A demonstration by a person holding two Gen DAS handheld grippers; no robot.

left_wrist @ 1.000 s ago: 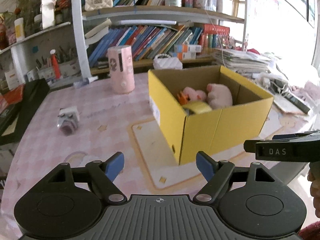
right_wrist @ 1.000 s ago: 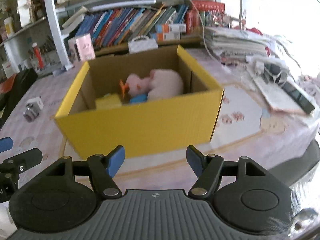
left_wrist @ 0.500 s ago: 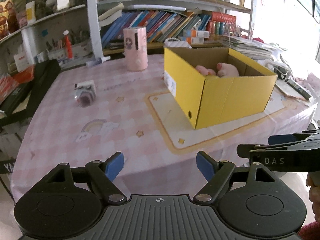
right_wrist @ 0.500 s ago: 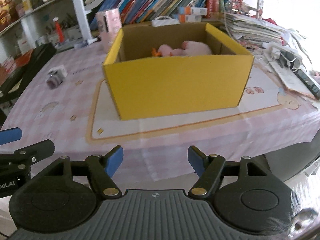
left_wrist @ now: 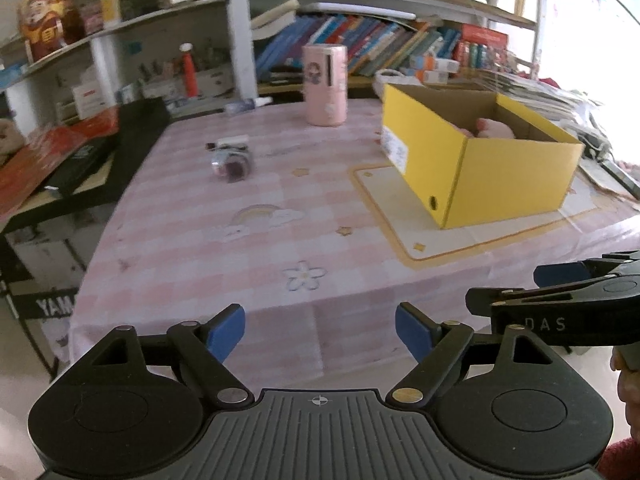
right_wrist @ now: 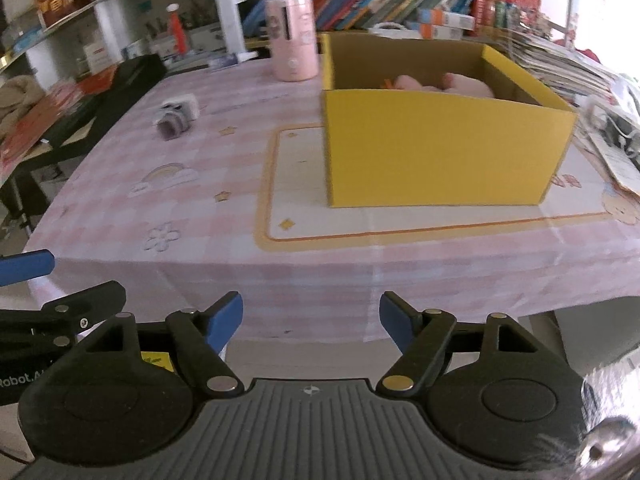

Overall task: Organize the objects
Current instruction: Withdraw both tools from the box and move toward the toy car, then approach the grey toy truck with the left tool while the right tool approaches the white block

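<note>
Left wrist view: my left claw (left_wrist: 320, 330) and right claw (right_wrist: 311, 320) gape empty off the table's (left_wrist: 280, 248) near edge; box (left_wrist: 500, 176) far right, toy (left_wrist: 232, 162) far left. I may overreach and nudge it.

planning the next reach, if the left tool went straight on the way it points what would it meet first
Probably the tablecloth on the table's near part: the left tool is open, empty and short of the edge. The small jar lies farther on, left of that line; the yellow box is off right. Depth is unclear.
</note>
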